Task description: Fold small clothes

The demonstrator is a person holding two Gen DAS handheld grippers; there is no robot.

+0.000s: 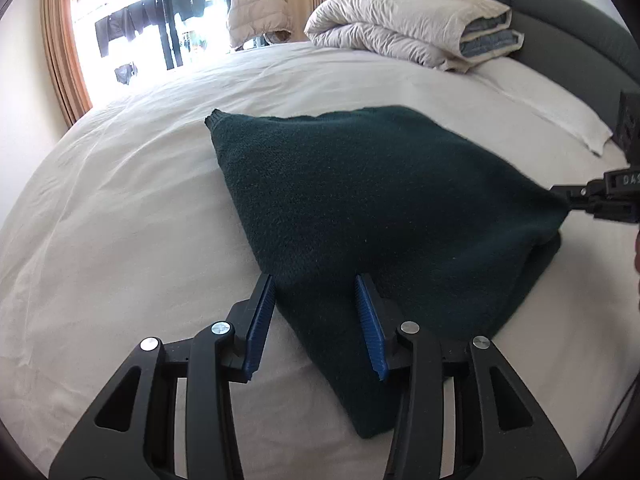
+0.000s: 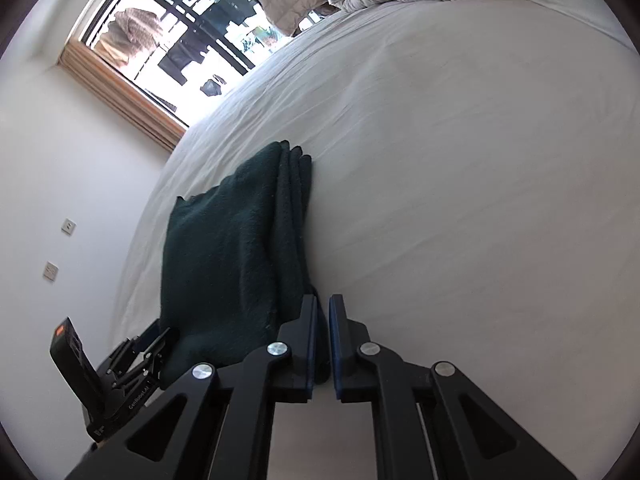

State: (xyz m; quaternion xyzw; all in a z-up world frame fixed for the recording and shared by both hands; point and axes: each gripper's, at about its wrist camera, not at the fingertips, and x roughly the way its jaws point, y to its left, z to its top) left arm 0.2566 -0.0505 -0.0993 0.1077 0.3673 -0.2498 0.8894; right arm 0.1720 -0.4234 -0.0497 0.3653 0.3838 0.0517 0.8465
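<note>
In the middle of the left wrist view, a dark green knitted garment (image 1: 380, 216) lies folded on the white bed sheet (image 1: 140, 208); the left gripper (image 1: 316, 292) stands with jaws apart around its lower corner; the right gripper (image 2: 323, 312), at the bottom of its own view, is clamped on the garment's edge, lifting it.

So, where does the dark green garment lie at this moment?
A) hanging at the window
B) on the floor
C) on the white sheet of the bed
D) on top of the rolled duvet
C: the dark green garment lies folded on the white sheet of the bed, well apart from the rolled duvet by the headboard.
</note>
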